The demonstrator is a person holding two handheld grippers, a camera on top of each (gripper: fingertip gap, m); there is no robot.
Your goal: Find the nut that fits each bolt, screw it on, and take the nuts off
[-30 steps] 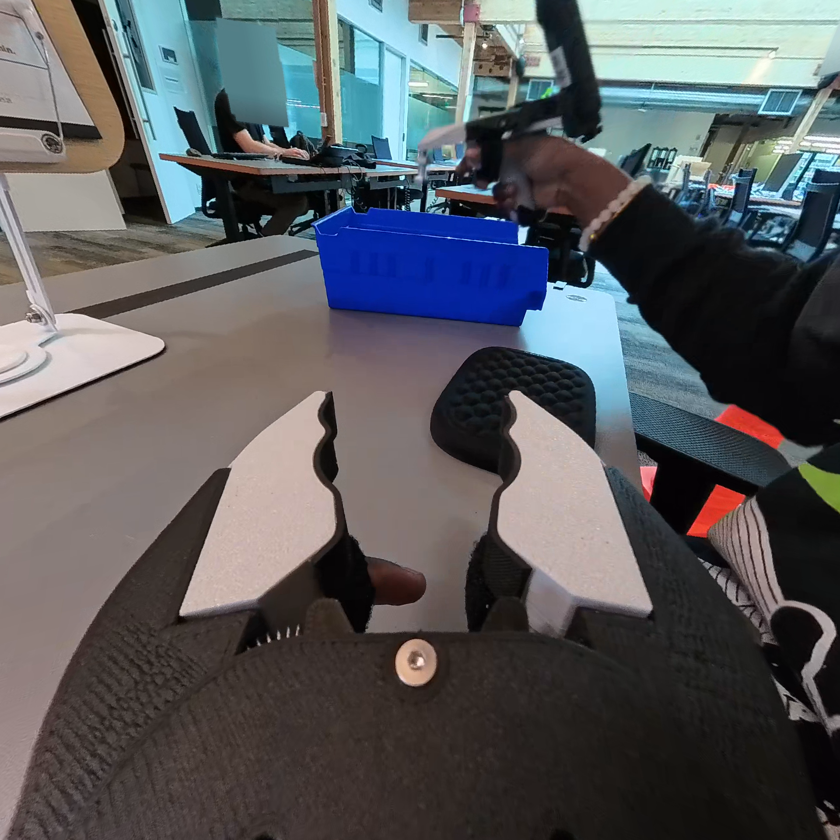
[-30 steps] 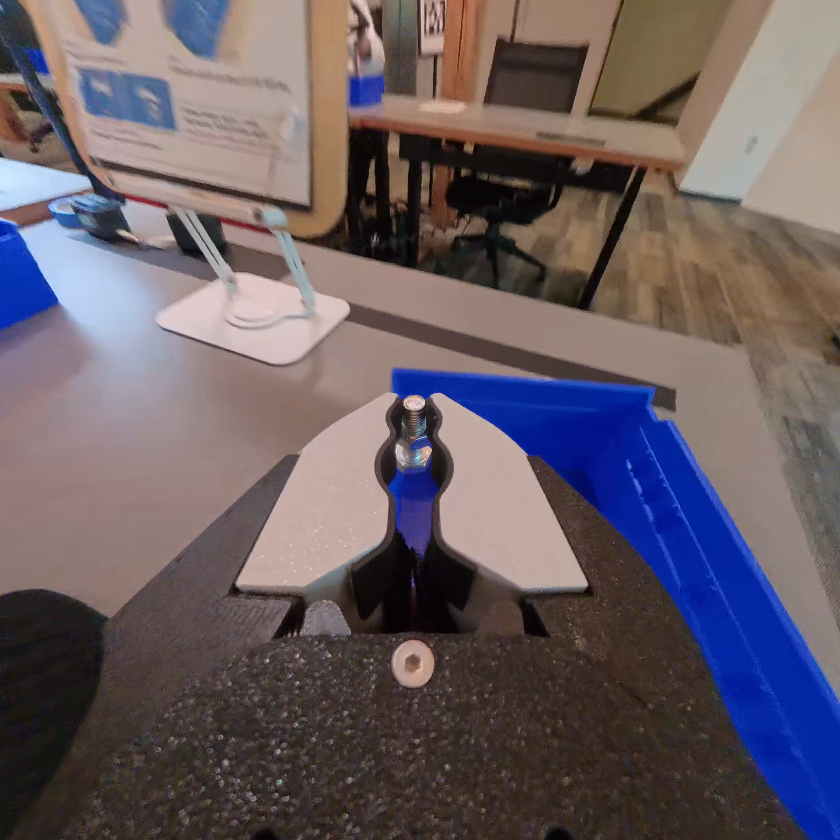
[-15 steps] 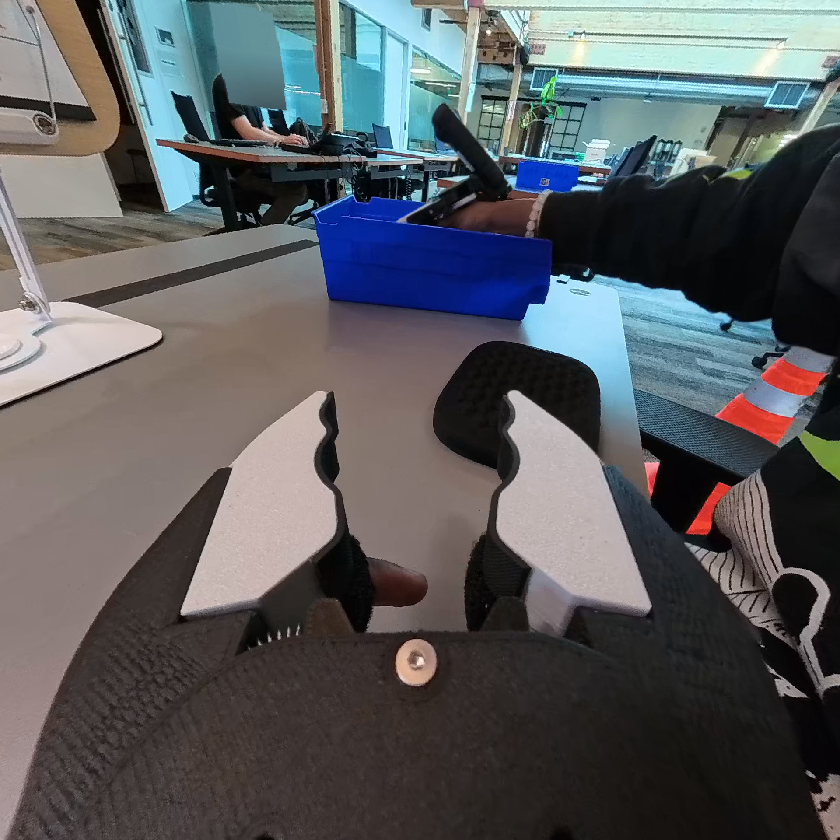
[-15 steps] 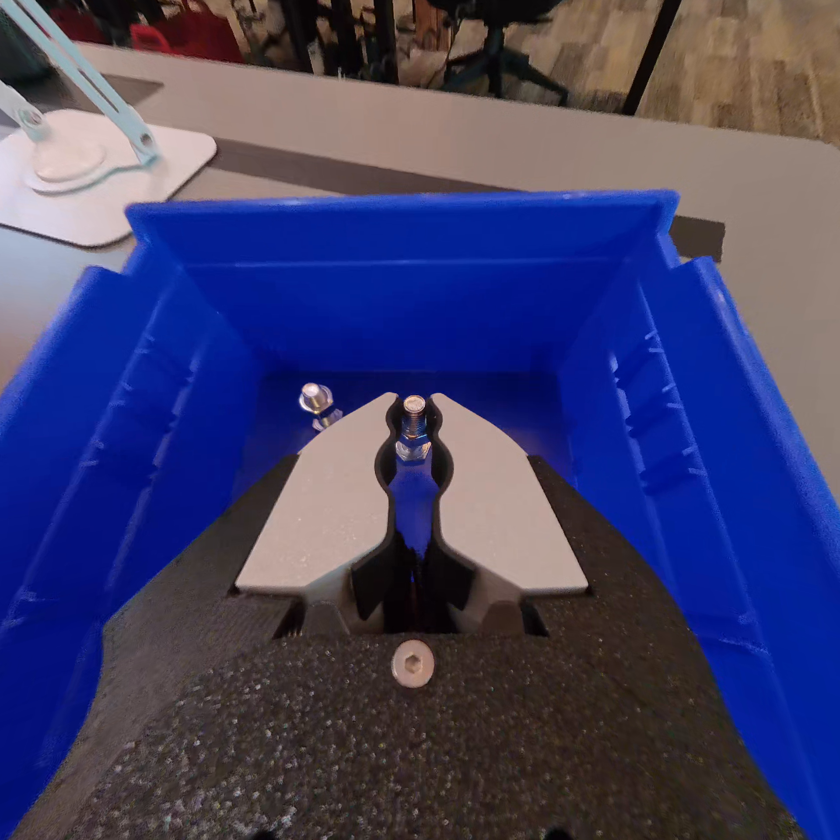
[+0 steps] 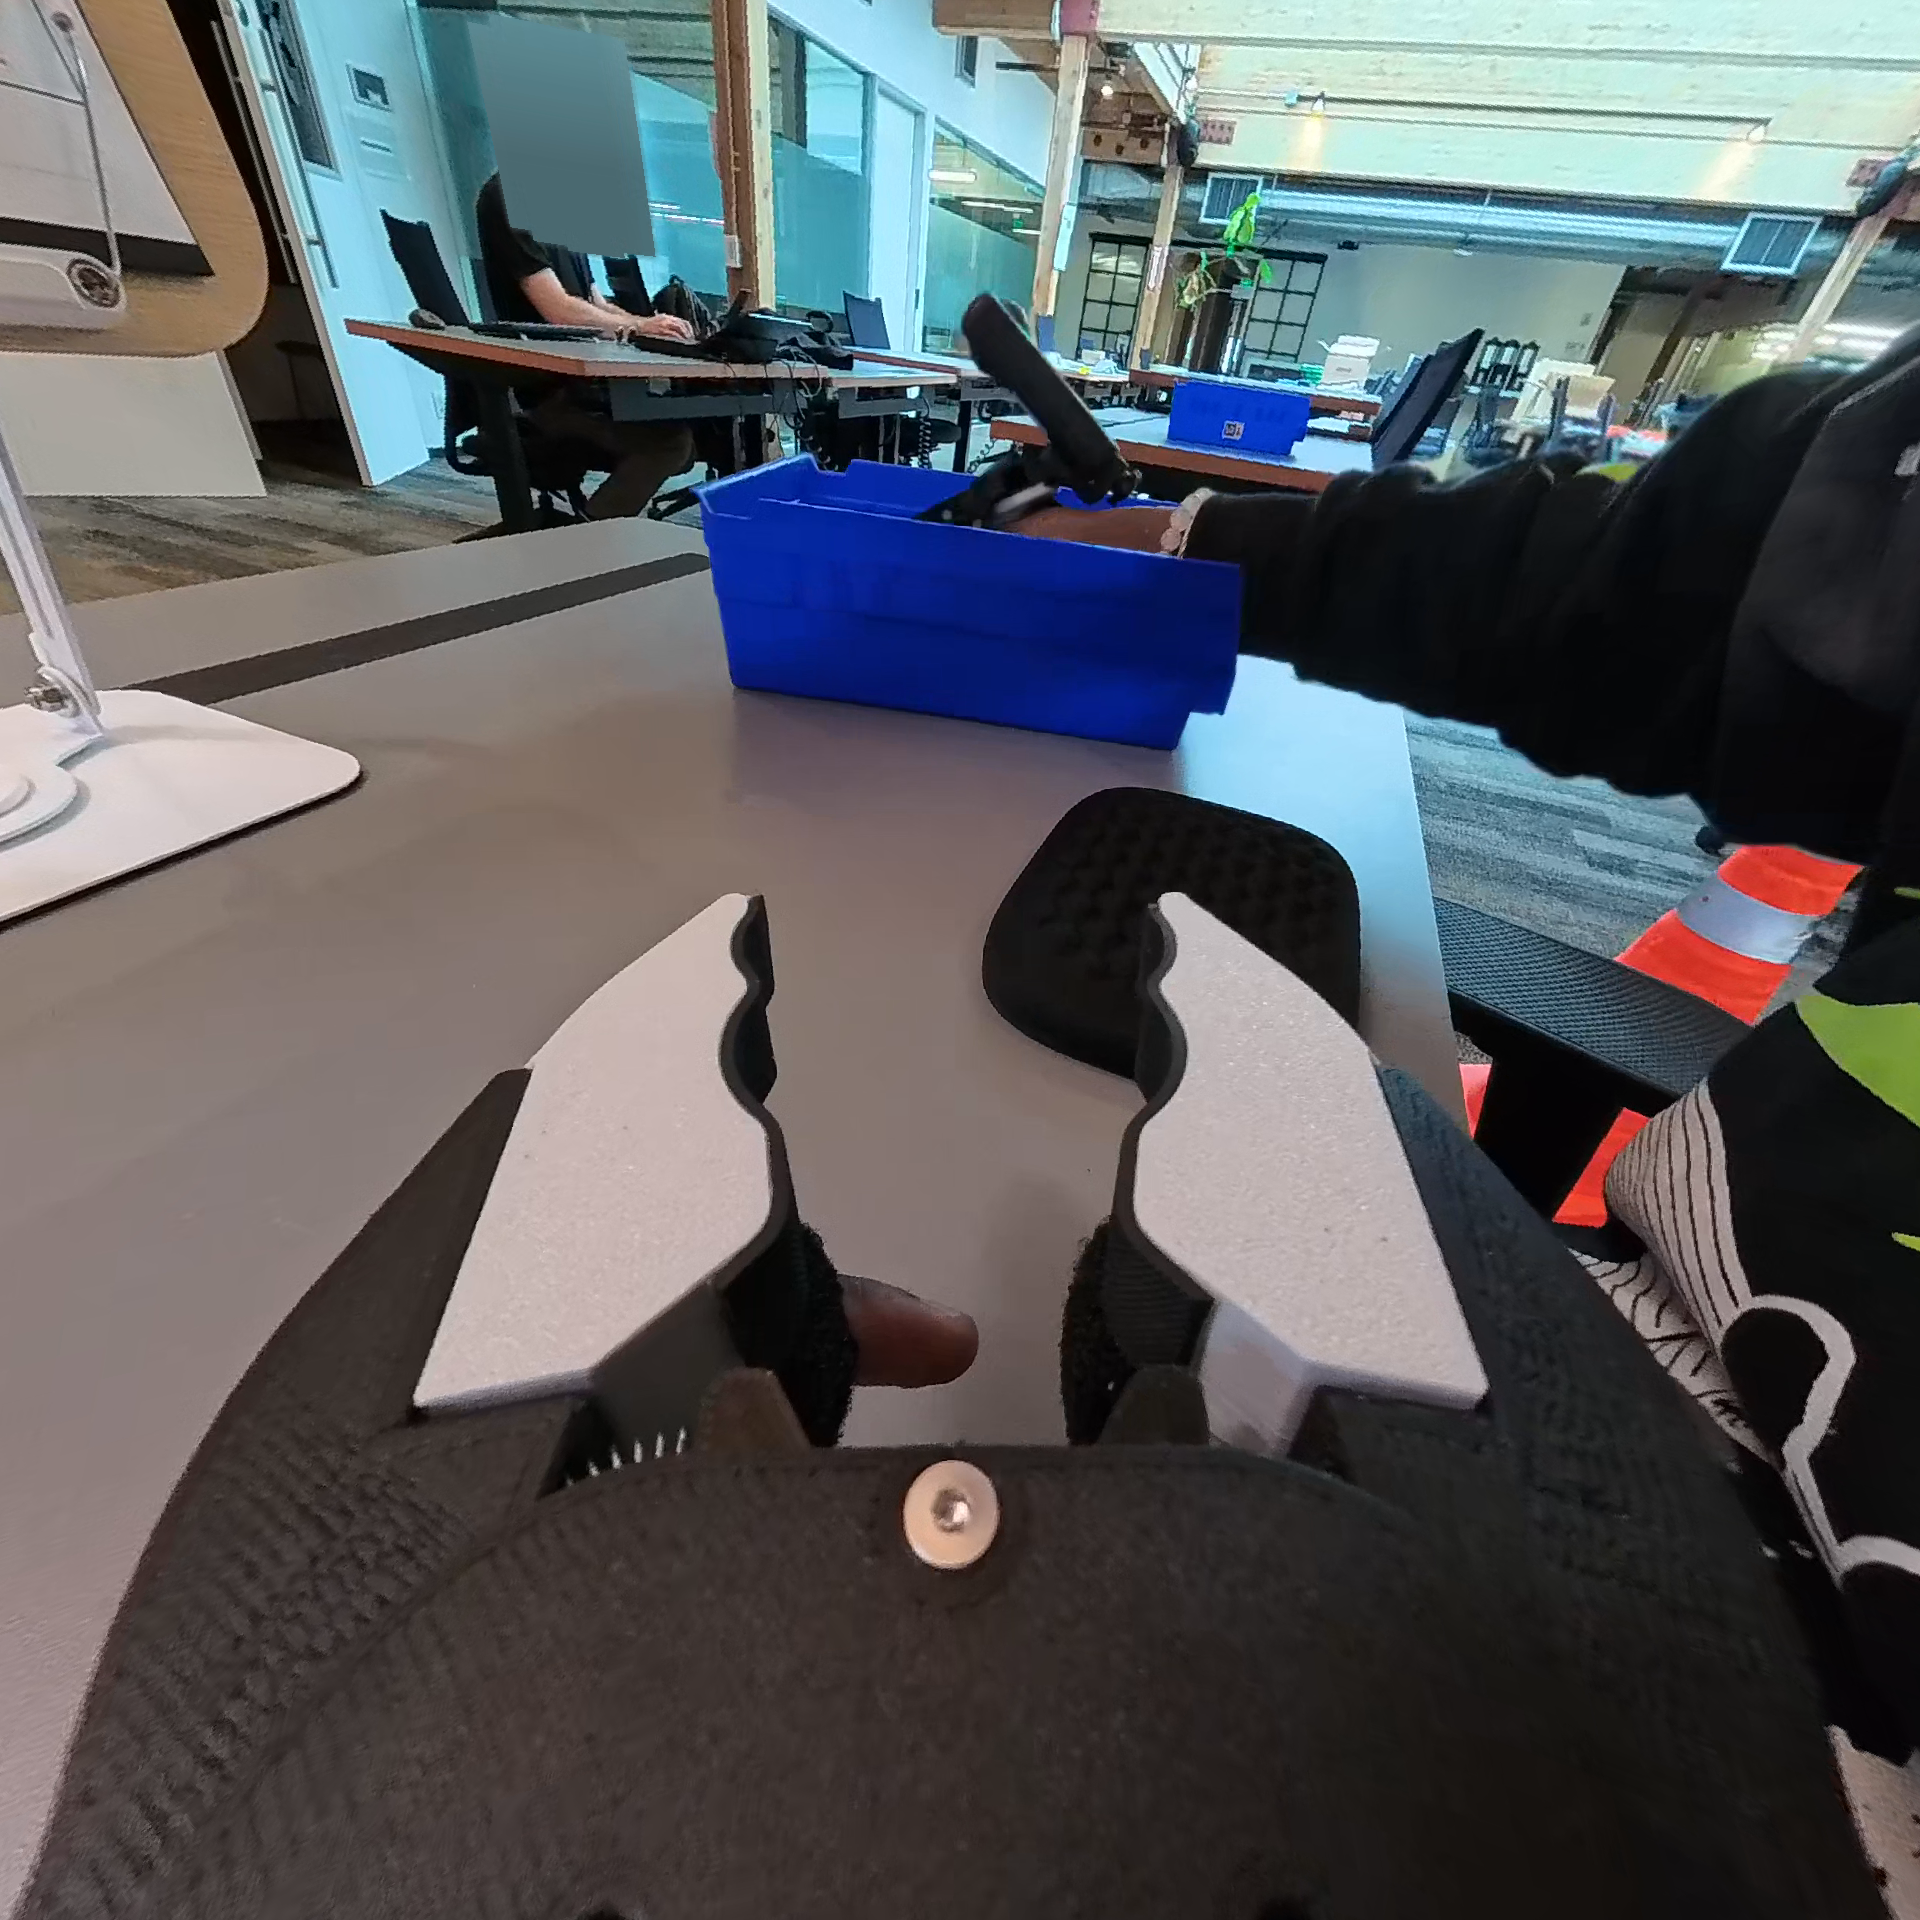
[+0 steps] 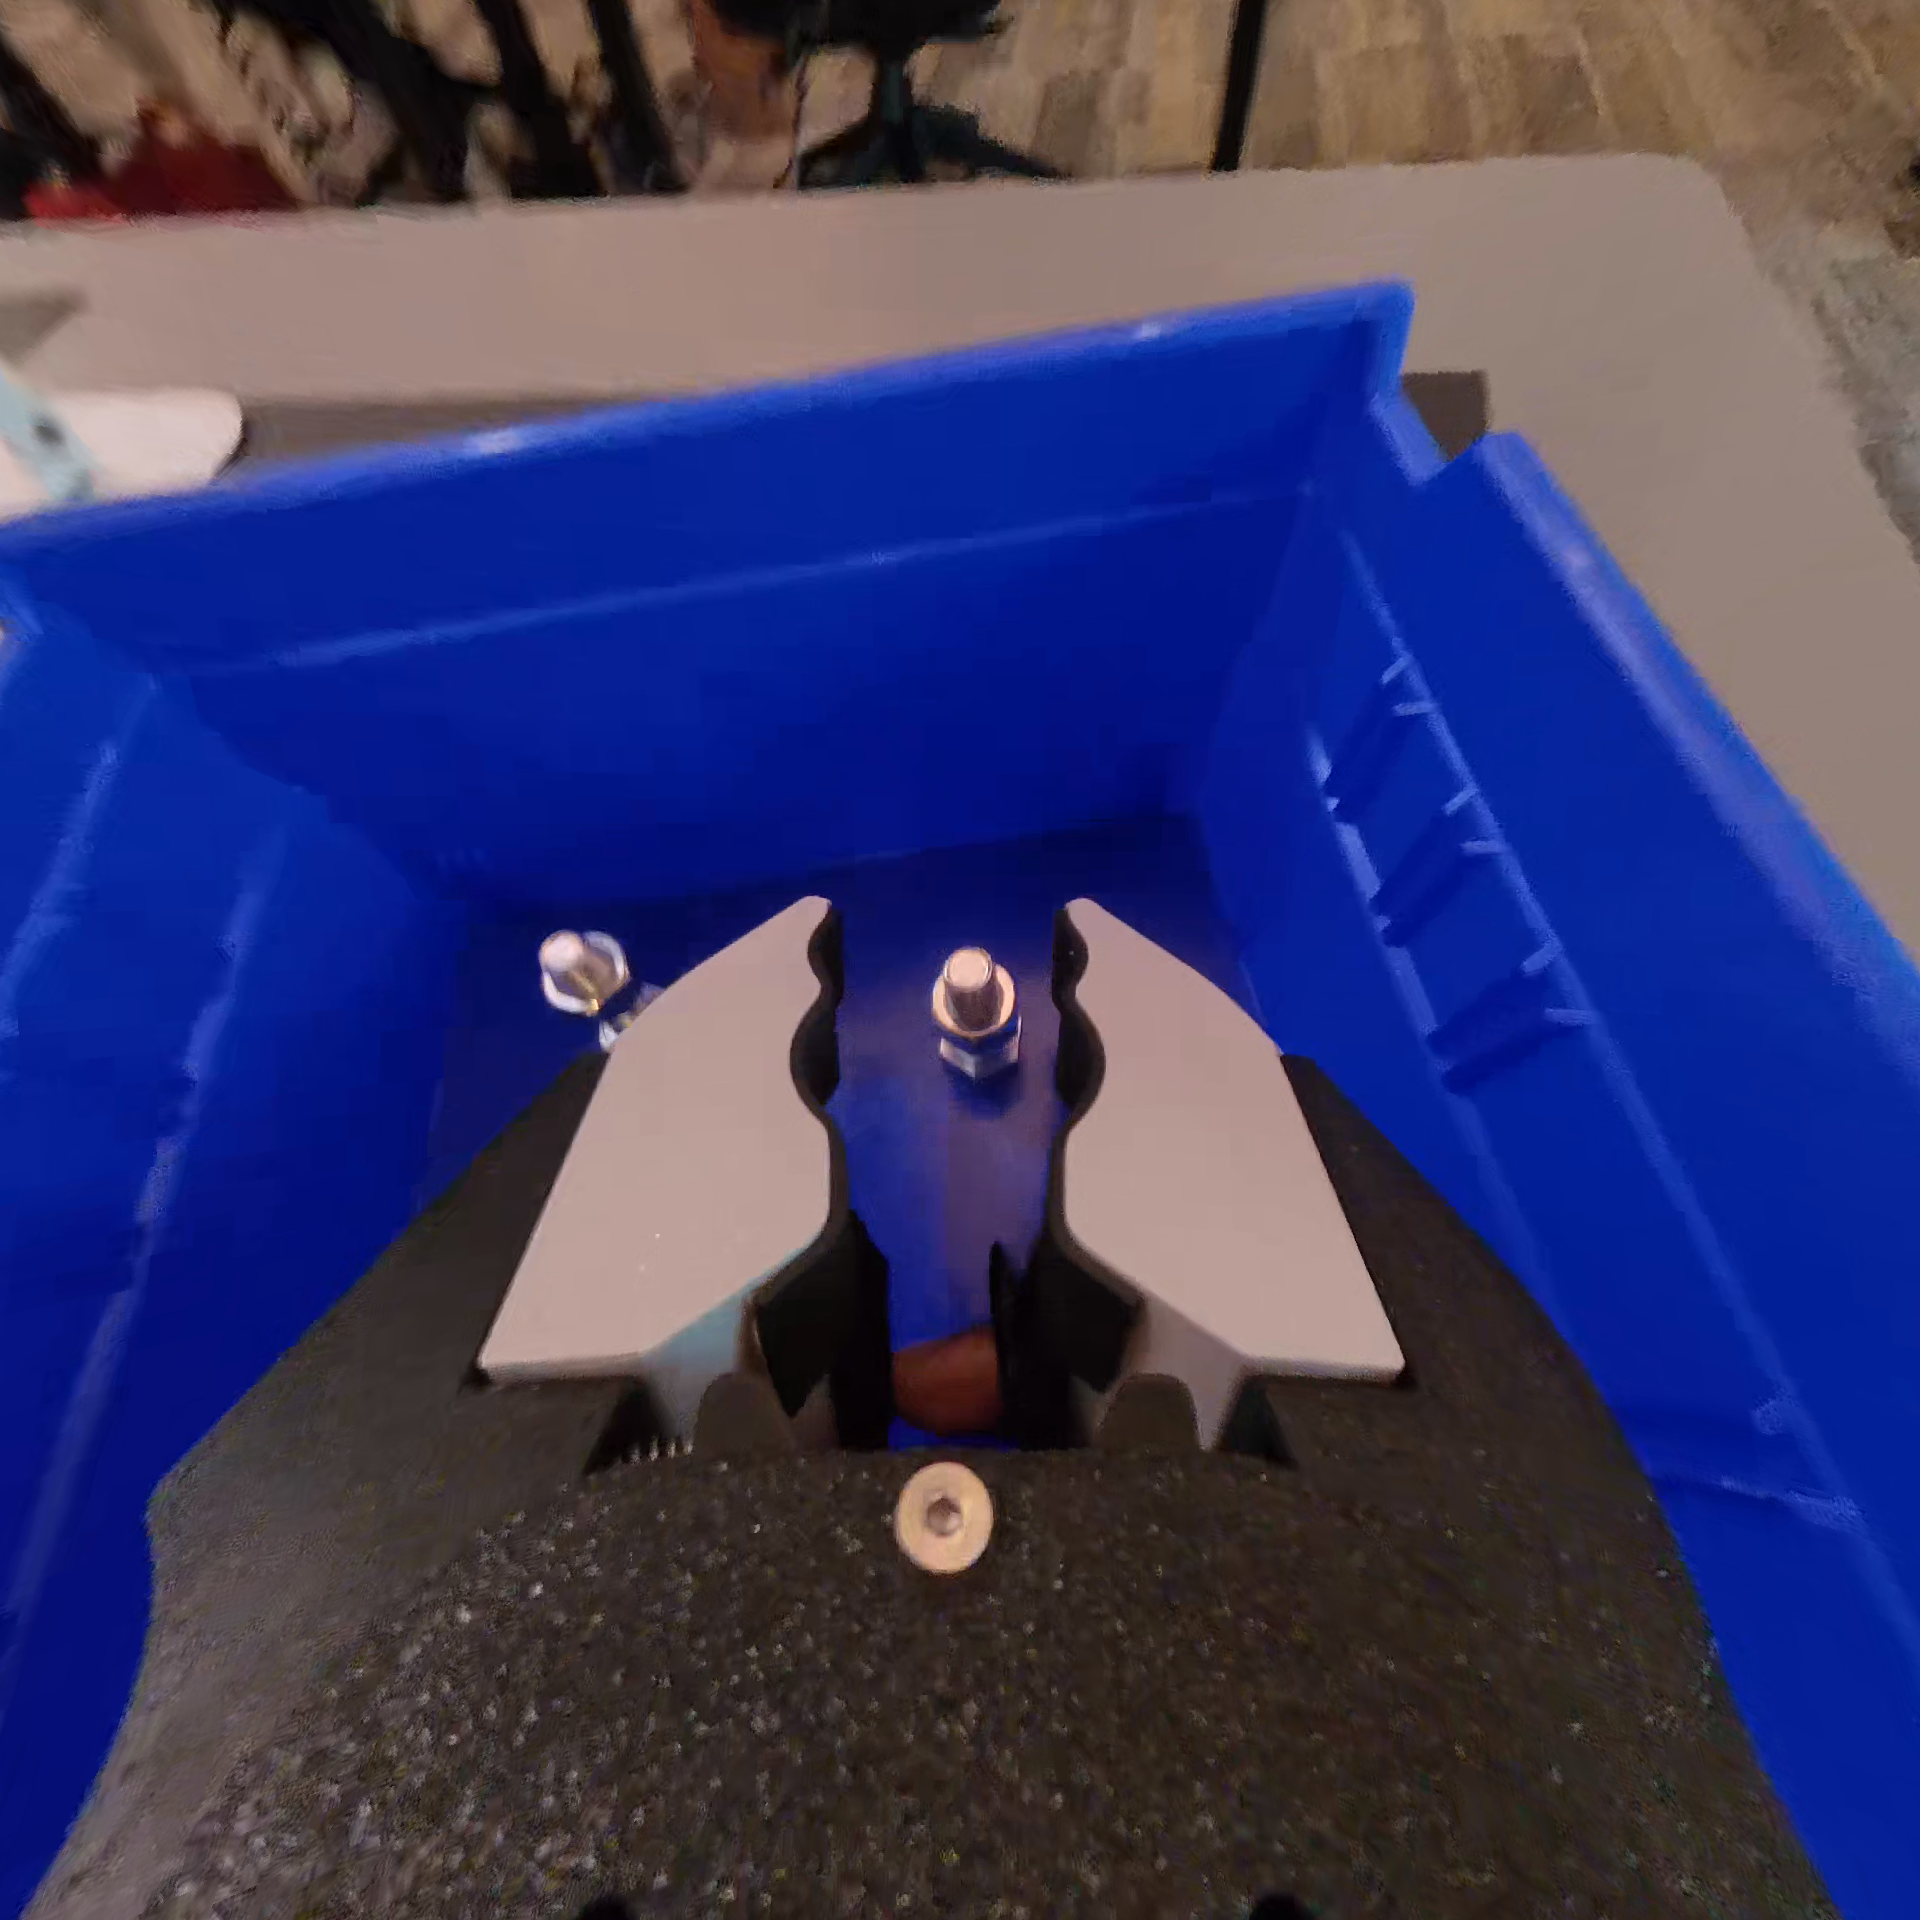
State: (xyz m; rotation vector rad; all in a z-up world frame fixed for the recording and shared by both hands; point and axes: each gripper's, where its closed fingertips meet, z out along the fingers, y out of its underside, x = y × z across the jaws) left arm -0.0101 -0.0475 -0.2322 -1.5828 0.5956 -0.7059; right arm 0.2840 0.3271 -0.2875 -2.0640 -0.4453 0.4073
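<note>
My right gripper (image 6: 948, 925) is open inside a blue bin (image 6: 727, 665). A silver bolt with a nut on it (image 6: 975, 1013) sits between its fingers, free of both pads, on or just above the bin floor. A second bolt with a nut (image 6: 587, 977) lies on the bin floor to the left, partly hidden by the left finger. My left gripper (image 5: 956, 920) is open and empty, low over the grey table (image 5: 416, 935). In the left wrist view the blue bin (image 5: 966, 634) stands farther back, and the right gripper (image 5: 1029, 457) reaches down into it.
A black textured pad (image 5: 1174, 914) lies on the table just ahead of my left gripper's right finger. A white stand base (image 5: 156, 790) sits at the left. The table's right edge is near the pad, with a chair and an orange cone (image 5: 1714, 935) beyond. The left gripper's tips are roughly 50 centimetres from the right gripper's.
My right gripper carried the bolt with its nut over the bin, went down inside, and opened, letting the bolt go. My left gripper stayed still and open.
</note>
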